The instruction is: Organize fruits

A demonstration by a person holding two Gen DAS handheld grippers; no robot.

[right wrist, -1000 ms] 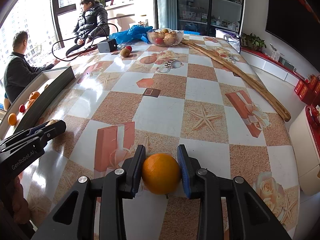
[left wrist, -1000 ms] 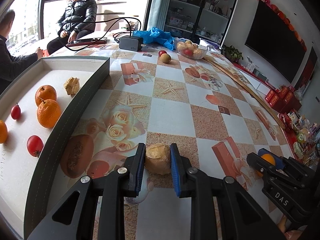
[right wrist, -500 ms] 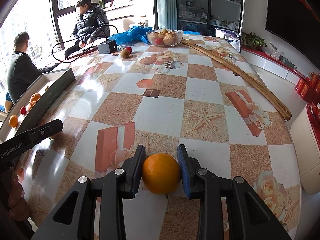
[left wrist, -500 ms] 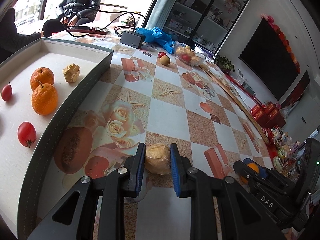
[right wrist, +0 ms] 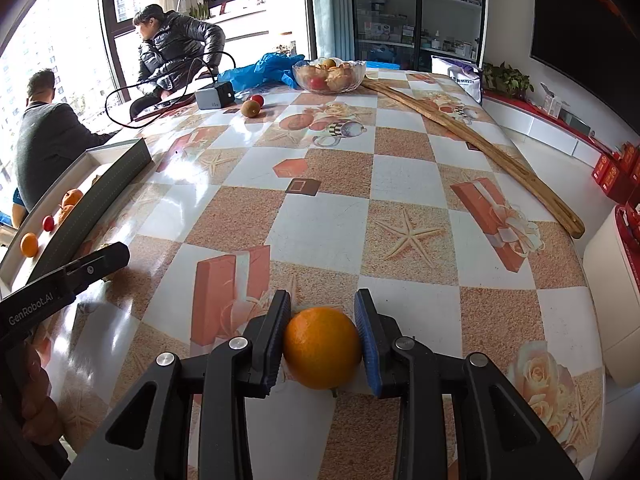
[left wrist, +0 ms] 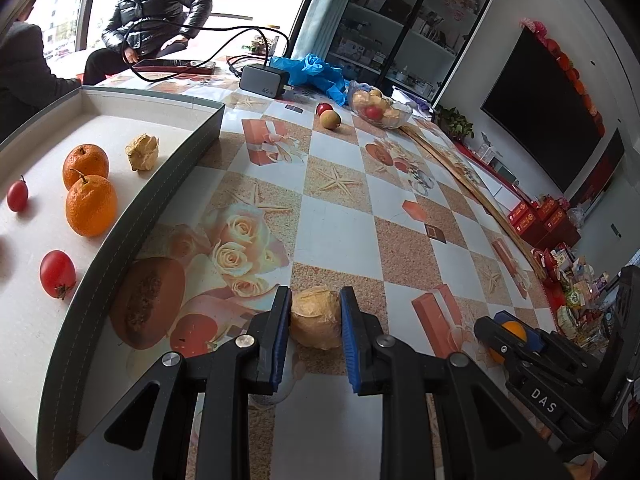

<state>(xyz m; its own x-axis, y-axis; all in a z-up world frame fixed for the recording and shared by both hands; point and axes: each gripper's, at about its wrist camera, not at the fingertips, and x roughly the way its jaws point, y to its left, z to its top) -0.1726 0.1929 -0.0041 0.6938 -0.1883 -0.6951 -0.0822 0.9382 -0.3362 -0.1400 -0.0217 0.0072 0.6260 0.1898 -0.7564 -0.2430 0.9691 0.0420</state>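
Observation:
My left gripper is shut on a pale yellow husked fruit just above the tablecloth, right of the box. My right gripper is shut on an orange near the table's front edge; it also shows in the left wrist view. The shallow grey-walled box at left holds two oranges, red tomatoes and a husked fruit. A glass bowl of fruit stands at the far end, with a red and a brown fruit beside it.
A charger block with black cable and a blue plastic bag lie at the table's far end. A long wooden stick runs along the right side. Two people sit by the window beyond the table.
My left gripper has shifted left and forward with the husked fruit, so the box looks closer. The right gripper keeps hold of the orange and has barely moved.

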